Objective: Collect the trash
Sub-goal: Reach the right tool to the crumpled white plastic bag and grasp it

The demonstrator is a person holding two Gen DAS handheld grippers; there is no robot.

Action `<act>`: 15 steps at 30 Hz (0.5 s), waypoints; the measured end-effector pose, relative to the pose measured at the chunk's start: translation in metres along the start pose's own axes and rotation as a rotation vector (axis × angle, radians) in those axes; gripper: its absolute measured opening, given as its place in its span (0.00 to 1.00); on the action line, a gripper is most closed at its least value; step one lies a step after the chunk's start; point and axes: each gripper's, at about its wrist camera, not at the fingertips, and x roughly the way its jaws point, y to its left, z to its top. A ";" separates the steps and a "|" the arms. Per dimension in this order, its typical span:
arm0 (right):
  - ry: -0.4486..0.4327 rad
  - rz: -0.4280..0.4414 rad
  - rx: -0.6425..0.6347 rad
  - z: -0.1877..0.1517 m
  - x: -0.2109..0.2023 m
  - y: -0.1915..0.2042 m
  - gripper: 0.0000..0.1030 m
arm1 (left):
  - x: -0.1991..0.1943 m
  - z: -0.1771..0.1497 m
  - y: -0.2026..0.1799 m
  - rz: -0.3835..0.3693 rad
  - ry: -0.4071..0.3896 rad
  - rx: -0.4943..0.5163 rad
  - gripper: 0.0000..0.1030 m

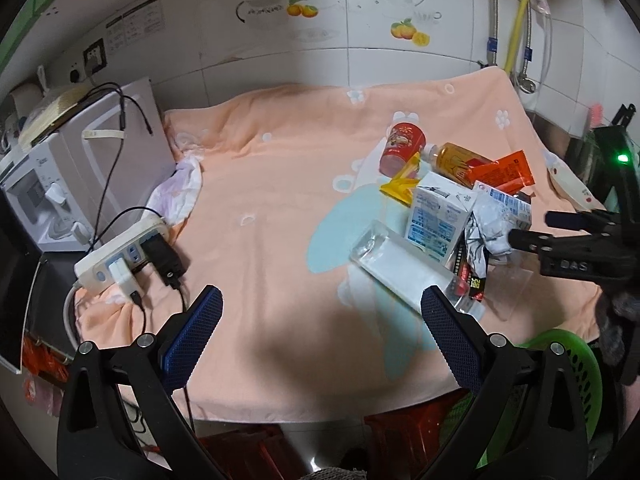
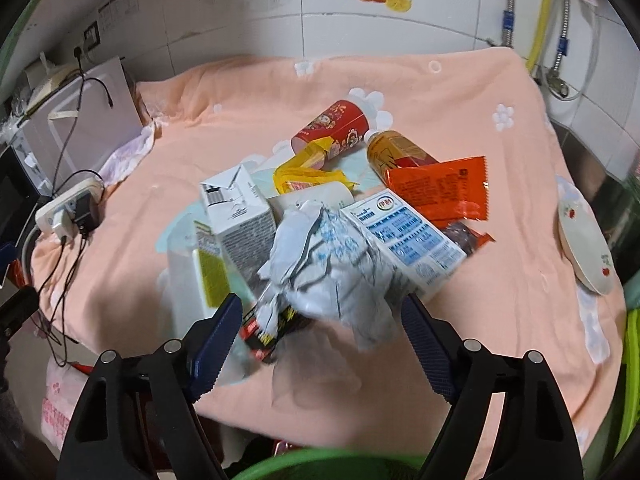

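A pile of trash lies on the peach blanket (image 2: 460, 92): a red paper cup (image 2: 332, 128), a yellow bottle (image 2: 396, 150), an orange wrapper (image 2: 440, 188), a yellow wrapper (image 2: 308, 176), two milk cartons (image 2: 408, 236) (image 2: 236, 208), a clear plastic bottle (image 1: 400, 268) and a crumpled white wrapper (image 2: 332, 268). My right gripper (image 2: 320, 320) is open, its fingers on either side of the crumpled wrapper (image 1: 490, 232); it shows in the left wrist view (image 1: 528, 230). My left gripper (image 1: 320, 312) is open and empty above the blanket's front, left of the pile.
A green basket (image 1: 576, 364) sits below the blanket's front right edge (image 2: 320, 460). A white plate (image 2: 584, 240) lies at the right edge. A power strip with cables (image 1: 124, 256) and a microwave (image 1: 60, 184) stand at the left. Tiled wall and pipes (image 1: 516, 16) are behind.
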 end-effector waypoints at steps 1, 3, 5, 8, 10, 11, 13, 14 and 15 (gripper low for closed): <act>0.006 0.001 0.000 0.002 0.005 -0.001 0.77 | 0.003 0.002 0.000 -0.005 0.001 0.004 0.95; 0.020 0.002 0.000 0.007 0.017 -0.002 0.77 | 0.008 0.005 -0.002 -0.017 0.003 0.014 0.95; 0.036 0.004 -0.002 0.010 0.028 -0.002 0.75 | 0.014 0.008 -0.003 -0.033 0.005 0.027 0.95; 0.059 -0.002 -0.001 0.012 0.042 -0.004 0.75 | 0.022 0.014 -0.008 -0.066 0.012 0.051 0.95; 0.071 0.000 0.005 0.013 0.049 -0.006 0.75 | 0.029 0.018 -0.013 -0.091 0.015 0.073 0.95; 0.075 -0.001 0.005 0.014 0.051 -0.006 0.75 | 0.032 0.020 -0.015 -0.100 0.015 0.085 0.95; 0.082 0.003 0.003 0.014 0.055 -0.007 0.70 | 0.037 0.024 -0.023 -0.124 0.009 0.114 0.95; 0.084 0.004 0.004 0.014 0.056 -0.007 0.68 | 0.039 0.026 -0.027 -0.134 0.004 0.128 0.95; 0.085 0.005 0.006 0.014 0.057 -0.008 0.65 | 0.041 0.028 -0.030 -0.149 0.000 0.141 0.95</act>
